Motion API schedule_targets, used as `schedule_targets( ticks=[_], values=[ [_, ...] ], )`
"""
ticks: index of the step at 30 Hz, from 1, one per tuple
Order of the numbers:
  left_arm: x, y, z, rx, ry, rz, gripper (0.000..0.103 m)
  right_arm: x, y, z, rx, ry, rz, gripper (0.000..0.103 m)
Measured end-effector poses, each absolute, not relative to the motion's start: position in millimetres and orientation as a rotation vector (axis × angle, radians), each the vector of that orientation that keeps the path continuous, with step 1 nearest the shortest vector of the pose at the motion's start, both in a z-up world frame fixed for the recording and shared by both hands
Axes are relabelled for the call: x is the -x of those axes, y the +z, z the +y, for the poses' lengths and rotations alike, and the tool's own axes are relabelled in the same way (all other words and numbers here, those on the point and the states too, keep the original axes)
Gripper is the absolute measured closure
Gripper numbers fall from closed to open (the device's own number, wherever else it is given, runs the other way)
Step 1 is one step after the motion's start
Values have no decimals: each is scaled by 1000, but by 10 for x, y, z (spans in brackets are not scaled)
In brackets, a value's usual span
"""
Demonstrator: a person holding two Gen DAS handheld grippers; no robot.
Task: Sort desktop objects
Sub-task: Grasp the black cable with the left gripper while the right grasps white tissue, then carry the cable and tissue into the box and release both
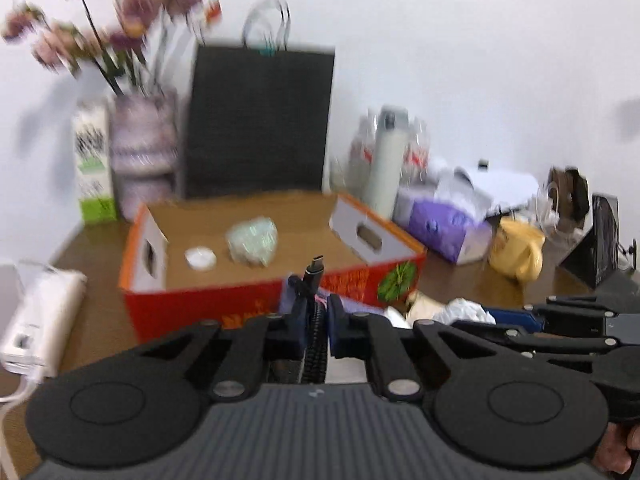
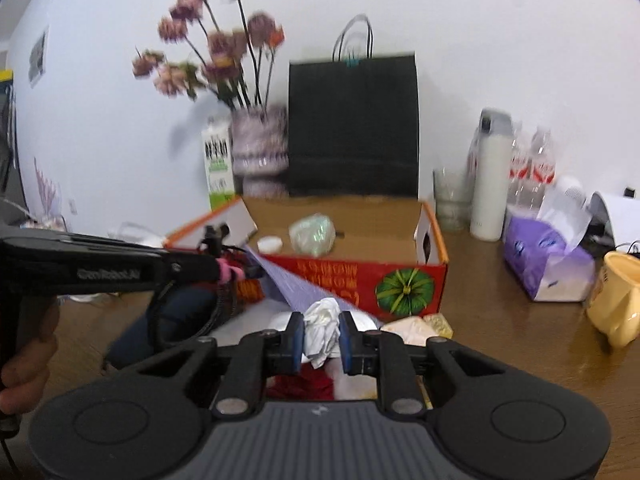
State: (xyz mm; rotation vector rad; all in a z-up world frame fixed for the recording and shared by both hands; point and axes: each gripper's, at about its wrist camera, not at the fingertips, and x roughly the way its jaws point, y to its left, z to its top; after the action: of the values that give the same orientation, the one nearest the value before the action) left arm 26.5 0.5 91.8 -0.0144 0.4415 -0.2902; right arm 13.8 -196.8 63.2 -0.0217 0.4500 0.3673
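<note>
My left gripper (image 1: pixel 315 316) is shut on a black braided USB cable (image 1: pixel 314 280), whose plug sticks up in front of the red cardboard box (image 1: pixel 208 300). The same left gripper (image 2: pixel 224 270) shows at the left of the right wrist view, holding the cable (image 2: pixel 216 240) near the box's left corner. My right gripper (image 2: pixel 322 334) is shut on a crumpled white tissue (image 2: pixel 322 320), just before the red box (image 2: pixel 352 276). Inside the box lie a white lid (image 1: pixel 200 258) and a pale green wrapped lump (image 1: pixel 253 240).
Behind the box stand a black paper bag (image 2: pixel 354 128), a vase of flowers (image 2: pixel 260 144), a milk carton (image 2: pixel 218 160), a white flask (image 2: pixel 490 172) and a glass (image 2: pixel 452 200). A purple tissue pack (image 2: pixel 540 256) and yellow mug (image 2: pixel 616 300) sit right. A white charger (image 1: pixel 40 320) lies left.
</note>
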Motion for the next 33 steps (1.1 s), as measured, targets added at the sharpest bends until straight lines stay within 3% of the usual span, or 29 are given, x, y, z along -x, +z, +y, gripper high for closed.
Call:
schedule_targets(
  ticks=[5, 15, 24, 33],
  values=[
    [352, 1112, 207, 109, -175, 398, 93, 327, 728, -1971, 49, 417, 405, 86],
    [1305, 731, 177, 195, -90, 504, 93, 896, 439, -1870, 96, 415, 508, 86],
    [1482, 812, 39, 202, -161, 437, 93, 1111, 517, -1944, 130, 375, 451, 86],
    [1176, 1098, 189, 300, -231, 420, 93, 920, 621, -2155, 59, 381, 433, 86]
  ],
)
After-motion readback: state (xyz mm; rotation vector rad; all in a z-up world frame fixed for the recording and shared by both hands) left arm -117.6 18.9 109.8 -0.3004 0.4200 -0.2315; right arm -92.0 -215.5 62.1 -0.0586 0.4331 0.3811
